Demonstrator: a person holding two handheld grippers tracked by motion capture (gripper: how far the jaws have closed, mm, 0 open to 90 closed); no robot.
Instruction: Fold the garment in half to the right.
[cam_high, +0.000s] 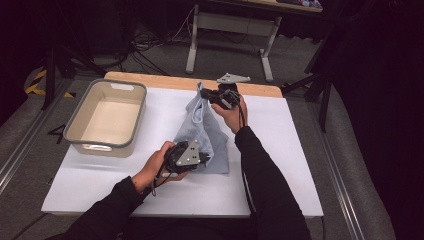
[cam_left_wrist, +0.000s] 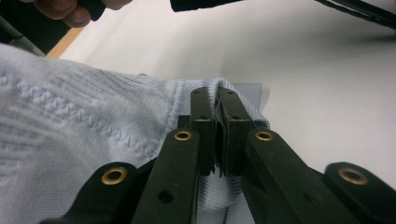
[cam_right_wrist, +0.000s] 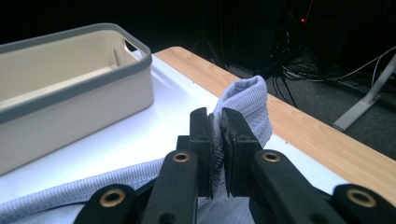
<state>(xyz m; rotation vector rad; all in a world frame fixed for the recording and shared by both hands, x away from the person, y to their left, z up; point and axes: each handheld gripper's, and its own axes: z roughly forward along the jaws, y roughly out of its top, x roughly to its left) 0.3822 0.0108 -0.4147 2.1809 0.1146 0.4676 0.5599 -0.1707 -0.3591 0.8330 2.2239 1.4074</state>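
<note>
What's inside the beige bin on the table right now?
The beige bin looks empty: its bare pale floor shows in the high view. The strip just behind its near wall is hidden.

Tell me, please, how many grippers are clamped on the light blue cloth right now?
2: the left gripper pinches the light blue cloth at its near edge, and the right gripper pinches its far end near the table's wooden edge.

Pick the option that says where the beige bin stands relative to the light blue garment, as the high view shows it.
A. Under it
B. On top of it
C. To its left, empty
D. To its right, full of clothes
C: in the high view the beige bin stands on the white table left of the light blue garment, with nothing inside it.
</note>
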